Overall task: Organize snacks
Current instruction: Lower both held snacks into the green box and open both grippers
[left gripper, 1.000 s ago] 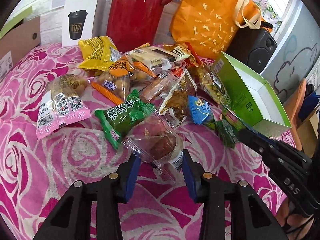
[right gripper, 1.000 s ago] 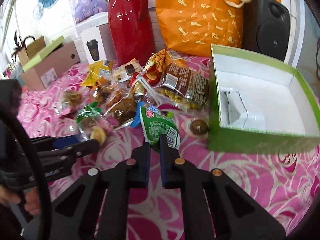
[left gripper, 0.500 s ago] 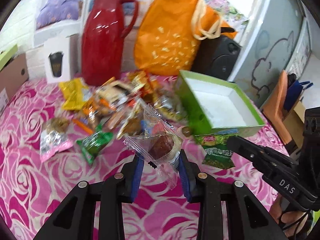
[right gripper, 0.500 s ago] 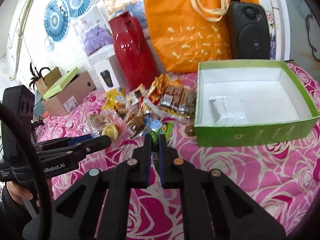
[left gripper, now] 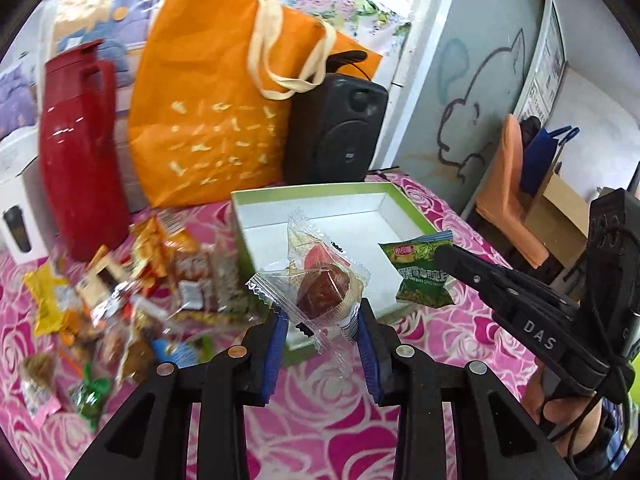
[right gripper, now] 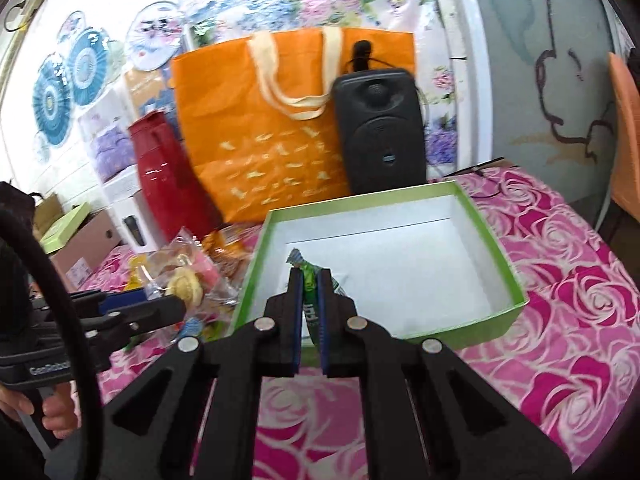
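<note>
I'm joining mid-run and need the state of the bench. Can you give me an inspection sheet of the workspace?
Surface: pink rose-print cloth.
Job's things: green box, open; snack pile left of it.
Clutter: red jug, orange bag, black speaker behind the box.
Grippers: left gripper shut on clear-wrapped cake; right gripper shut on green packet, over the box.
Cables: thin black lead on the cloth beside the speaker.
Surroundings: paper fans on the wall.
</note>
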`<state>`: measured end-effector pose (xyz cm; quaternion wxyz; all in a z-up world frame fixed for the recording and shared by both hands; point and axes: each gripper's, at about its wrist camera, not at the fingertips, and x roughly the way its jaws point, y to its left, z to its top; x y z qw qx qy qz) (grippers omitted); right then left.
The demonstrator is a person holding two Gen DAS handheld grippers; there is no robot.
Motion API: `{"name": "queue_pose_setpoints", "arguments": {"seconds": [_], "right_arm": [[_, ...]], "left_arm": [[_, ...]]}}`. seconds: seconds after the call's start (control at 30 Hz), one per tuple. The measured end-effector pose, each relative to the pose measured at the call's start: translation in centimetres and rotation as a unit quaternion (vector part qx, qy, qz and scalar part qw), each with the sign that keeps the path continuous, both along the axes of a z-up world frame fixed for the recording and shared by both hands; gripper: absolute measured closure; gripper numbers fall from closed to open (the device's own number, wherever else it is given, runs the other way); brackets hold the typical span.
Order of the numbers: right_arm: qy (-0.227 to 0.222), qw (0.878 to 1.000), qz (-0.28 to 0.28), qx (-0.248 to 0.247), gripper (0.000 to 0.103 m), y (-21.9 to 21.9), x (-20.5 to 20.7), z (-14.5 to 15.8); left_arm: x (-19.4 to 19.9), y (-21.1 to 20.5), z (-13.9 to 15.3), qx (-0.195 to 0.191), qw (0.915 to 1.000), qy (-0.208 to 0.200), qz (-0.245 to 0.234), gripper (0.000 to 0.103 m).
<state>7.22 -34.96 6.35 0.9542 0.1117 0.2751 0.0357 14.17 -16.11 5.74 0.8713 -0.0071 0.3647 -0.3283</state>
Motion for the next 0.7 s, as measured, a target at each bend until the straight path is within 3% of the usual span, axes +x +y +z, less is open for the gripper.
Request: {"name": "queue_pose_setpoints", "arguments": {"seconds": [0.43, 0.5, 0.53, 0.57, 0.6, 0.63, 0.67, 0.7], "right_arm": [[0.038, 0.998, -0.038, -0.033, 0.095, -4.8, 4.8, -3.8], [0.043, 0.998, -0.028, -0.036, 0.094, -5.0, 5.2, -4.4], [0.042, 0.998, -0.021, -0.042, 0.092, -5.0, 5.2, -4.6], [0.042, 0.998, -0.017, -0.051, 0.074, -4.8, 5.1, -4.7], [0.043, 0.997, -0.014, -0.067, 0.057, -4.6, 5.0, -4.9], [0.042, 0.996, -0.016, -0.079, 0.021, -4.5, 4.8, -5.1], [0.033, 0.995, -0.018, -0.091, 0.005, -4.3, 4.3, -5.2], [0.025, 0.995, -0.017, -0.096, 0.004, -4.1, 3.9, -5.2]], "left_arm": [[5.3, -6.3, -2.8, 0.012, 0.999, 0.032, -0.029, 0.067], [5.6, -6.7, -3.2, 0.01, 0.9992, 0.027, -0.026, 0.061], [5.6, -6.5, -3.4, 0.007, 0.9996, 0.021, -0.018, 0.045], [5.4, -6.3, -3.5, 0.005, 0.9998, 0.016, -0.011, 0.024], [5.2, -5.8, -3.5, 0.005, 1.0, 0.003, 0.002, 0.017], [5.0, -5.4, -3.4, 0.006, 0.9999, -0.009, 0.012, 0.013], [4.7, -5.1, -3.3, 0.011, 0.9995, -0.02, 0.02, 0.013], [4.6, -4.7, -3.3, 0.021, 0.9991, -0.027, 0.024, 0.013]]}}
